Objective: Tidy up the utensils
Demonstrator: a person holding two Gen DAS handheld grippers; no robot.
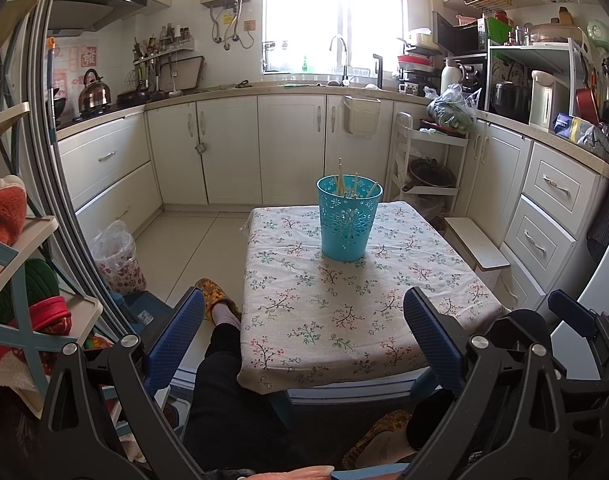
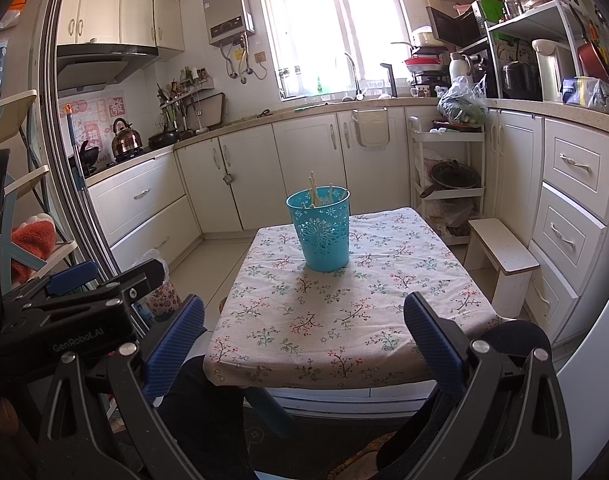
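Observation:
A turquoise perforated holder point(image 1: 348, 220) stands upright toward the far end of a small table with a floral cloth point(image 1: 304, 320). Several pale chopsticks point(image 1: 354, 186) stick out of its top. It also shows in the right wrist view point(image 2: 320, 232), with the chopsticks point(image 2: 314, 190) inside. My left gripper point(image 1: 304, 340) is open and empty, held back over the near edge of the table. My right gripper point(image 2: 304, 344) is open and empty, also near the front edge, well short of the holder. The right gripper's body shows at the left view's right edge point(image 1: 572, 316).
A white stool point(image 2: 500, 256) stands right of the table, a white rack with a pan point(image 2: 448, 176) behind it. Cabinets line the back and right. A bagged bin point(image 1: 118, 256) sits on the floor at left. My legs and slippers point(image 1: 220, 300) are below the table's front.

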